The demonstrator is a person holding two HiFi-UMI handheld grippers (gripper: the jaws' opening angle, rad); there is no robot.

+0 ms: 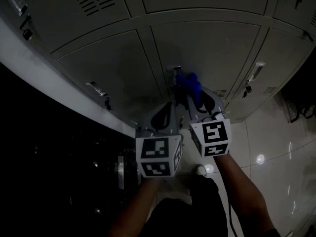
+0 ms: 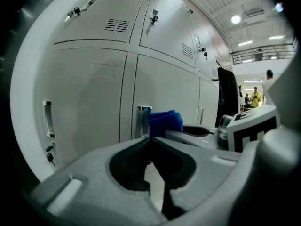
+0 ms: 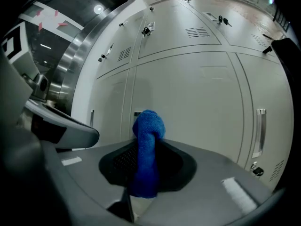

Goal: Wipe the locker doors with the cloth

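Grey locker doors fill the head view. My right gripper is shut on a bunched blue cloth, which sits close to a metal handle at the edge of the middle lower door; contact with the door cannot be told. In the right gripper view the cloth stands up between the shut jaws of that gripper, in front of a locker door. My left gripper hangs just left of the right one, shut and holding nothing. Its jaws meet, with the cloth and handle beyond.
Neighbouring doors carry handles with keys. A dark glossy panel lies at the left. A shiny tiled floor and a person's shoe are below. A black garment hangs at the lockers' right end.
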